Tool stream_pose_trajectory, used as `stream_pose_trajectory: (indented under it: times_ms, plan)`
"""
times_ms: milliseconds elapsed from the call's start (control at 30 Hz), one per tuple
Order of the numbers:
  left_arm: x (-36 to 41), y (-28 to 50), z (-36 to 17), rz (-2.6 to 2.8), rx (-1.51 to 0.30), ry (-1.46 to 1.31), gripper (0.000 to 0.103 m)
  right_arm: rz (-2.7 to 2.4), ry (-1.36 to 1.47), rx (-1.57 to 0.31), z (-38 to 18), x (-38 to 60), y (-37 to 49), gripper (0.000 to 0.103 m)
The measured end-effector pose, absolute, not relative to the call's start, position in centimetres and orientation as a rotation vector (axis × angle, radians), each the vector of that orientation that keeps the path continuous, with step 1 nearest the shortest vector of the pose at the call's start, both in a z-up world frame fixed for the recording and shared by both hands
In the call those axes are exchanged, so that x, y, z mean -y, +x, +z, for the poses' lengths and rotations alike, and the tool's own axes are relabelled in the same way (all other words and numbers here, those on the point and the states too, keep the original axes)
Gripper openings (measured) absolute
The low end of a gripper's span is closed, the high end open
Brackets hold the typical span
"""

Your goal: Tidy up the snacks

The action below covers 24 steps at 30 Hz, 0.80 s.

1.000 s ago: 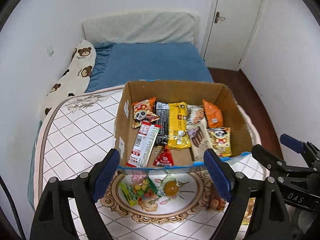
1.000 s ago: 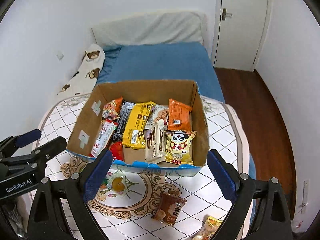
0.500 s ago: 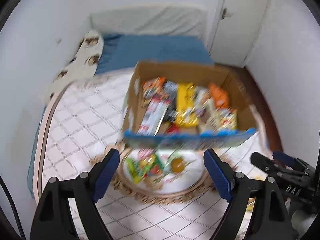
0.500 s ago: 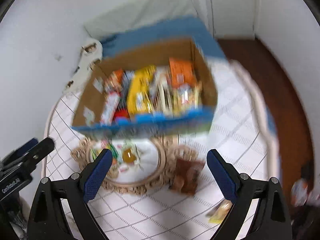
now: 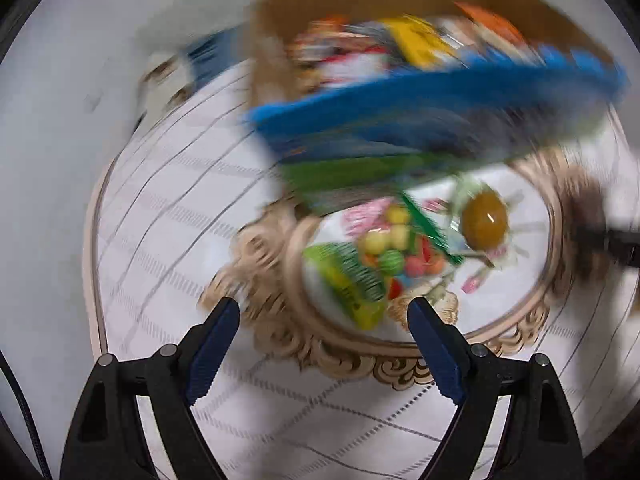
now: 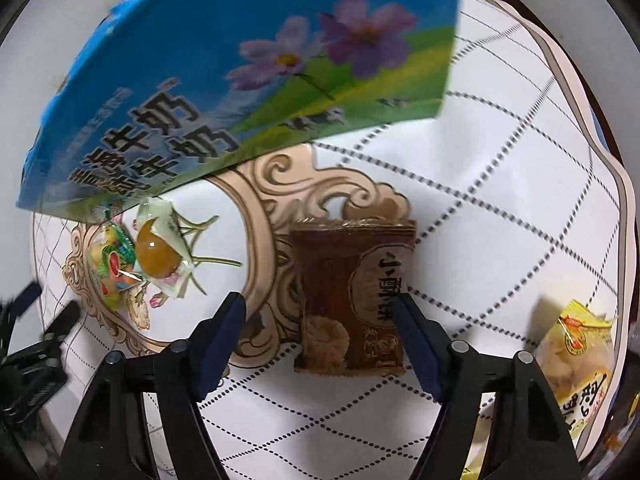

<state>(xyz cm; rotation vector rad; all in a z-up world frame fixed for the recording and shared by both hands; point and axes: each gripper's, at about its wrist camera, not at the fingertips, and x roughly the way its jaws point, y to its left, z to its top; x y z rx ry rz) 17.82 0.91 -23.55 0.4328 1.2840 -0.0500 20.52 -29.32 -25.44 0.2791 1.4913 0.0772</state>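
Blurred cardboard box [image 5: 400, 92] hiding table [image 6: 500, 184] beyond spread, empty left fingers [image 5: 216, 344] and right fingers [image 6: 412, 344]

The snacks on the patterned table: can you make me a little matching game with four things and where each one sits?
Things:
1. brown packet
2. yellow packet
3. amber jelly cup
4. box

Places:
A. far right table edge
B. between the right gripper fingers' tips
C. beside the colourful candy bag
D. top of the view, blue flowered side showing

Pairs: 1-B, 2-A, 3-C, 4-D
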Motion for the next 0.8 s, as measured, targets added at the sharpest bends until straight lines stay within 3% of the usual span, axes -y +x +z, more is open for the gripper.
stream_pose_trajectory:
  times_ms: [133,333,367,400,500,633,800]
  plan:
    - [2.5,18.7,-26.7,-0.176,-1.3,0.72,0.086,0.088,0.258,-1.511,-25.5,28.8,20.7,0.073]
    - [4.8,19.4,-29.3,-0.295,-1.34,0.816,0.086,0.08,0.276,-1.546,-25.9,29.7,21.1,0.073]
    - [5.0,19.5,-29.4,-0.305,-1.341,0.813,0.084,0.075,0.284,-1.552,-26.0,29.9,21.1,0.073]
    - [5.2,19.5,-29.5,-0.322,-1.344,0.807,0.071,0.073,0.293,-1.556,-26.1,30.5,21.1,0.073]
    - [5.7,19.5,-29.6,-0.315,-1.347,0.796,0.065,0.065,0.33,-1.592,-27.2,31.4,21.2,0.073]
    - [4.9,19.5,-29.1,-0.226,-1.423,0.622,0.056,0.067,0.291,-1.594,-27.6,31.1,21.4,0.074]
    - [1.0,17.8,-28.9,-0.112,-1.604,0.142,0.055,0.095,0.111,-1.555,-27.8,28.6,21.1,0.072]
